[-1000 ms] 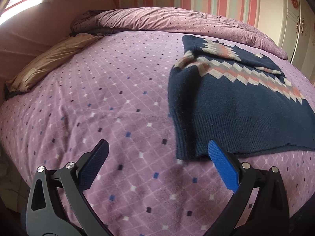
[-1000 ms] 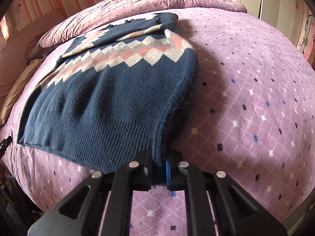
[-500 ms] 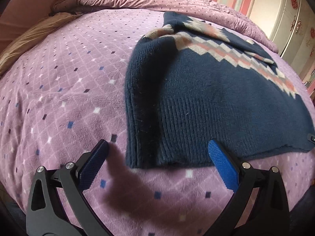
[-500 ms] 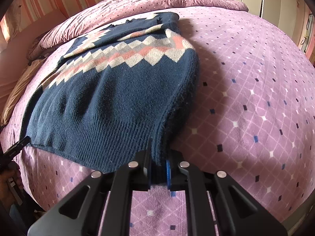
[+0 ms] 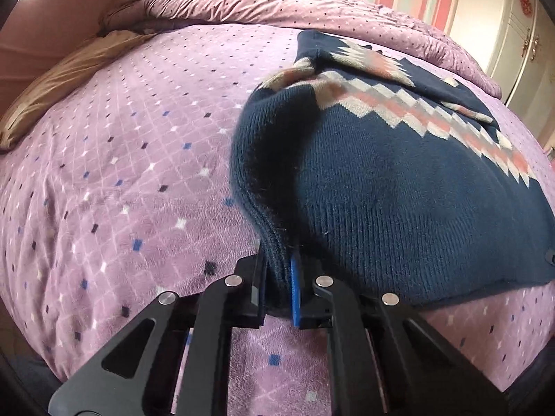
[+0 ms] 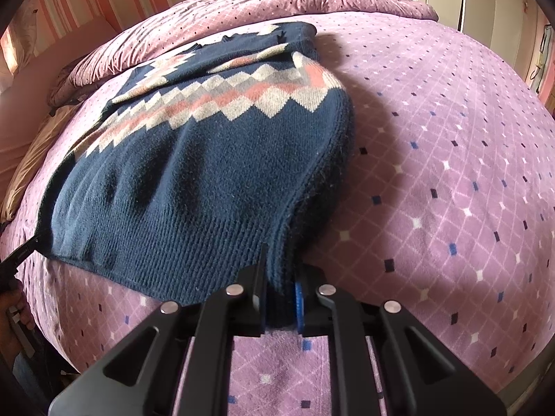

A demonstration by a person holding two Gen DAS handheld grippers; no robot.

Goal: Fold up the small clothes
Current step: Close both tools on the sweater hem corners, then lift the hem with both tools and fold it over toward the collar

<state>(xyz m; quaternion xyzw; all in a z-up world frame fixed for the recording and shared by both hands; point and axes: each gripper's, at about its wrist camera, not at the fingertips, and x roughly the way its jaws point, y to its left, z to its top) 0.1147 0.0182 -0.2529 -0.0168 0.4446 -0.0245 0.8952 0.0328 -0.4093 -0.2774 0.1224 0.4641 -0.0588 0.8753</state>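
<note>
A navy knit sweater (image 5: pixel 399 187) with a pink, grey and cream zigzag band lies on the purple bed; it also shows in the right wrist view (image 6: pixel 194 173). My left gripper (image 5: pixel 279 287) is shut on the sweater's near left hem corner, which bunches up between the jaws. My right gripper (image 6: pixel 281 294) is shut on the near right hem corner. The sleeves look folded in over the chest at the far end. The left gripper's tip (image 6: pixel 24 249) shows at the left edge of the right wrist view.
The purple diamond-print blanket (image 5: pixel 121 173) covers the bed. A rolled purple quilt (image 5: pixel 277 3) lies along the far side, with a tan pillow (image 5: pixel 69 72) at far left. White wardrobe doors (image 5: pixel 520 45) stand at right. The bed edge lies just under both grippers.
My left gripper moved right to the hem's left corner and shut on it; it was open before. My right gripper has kept its hold and barely moved.
</note>
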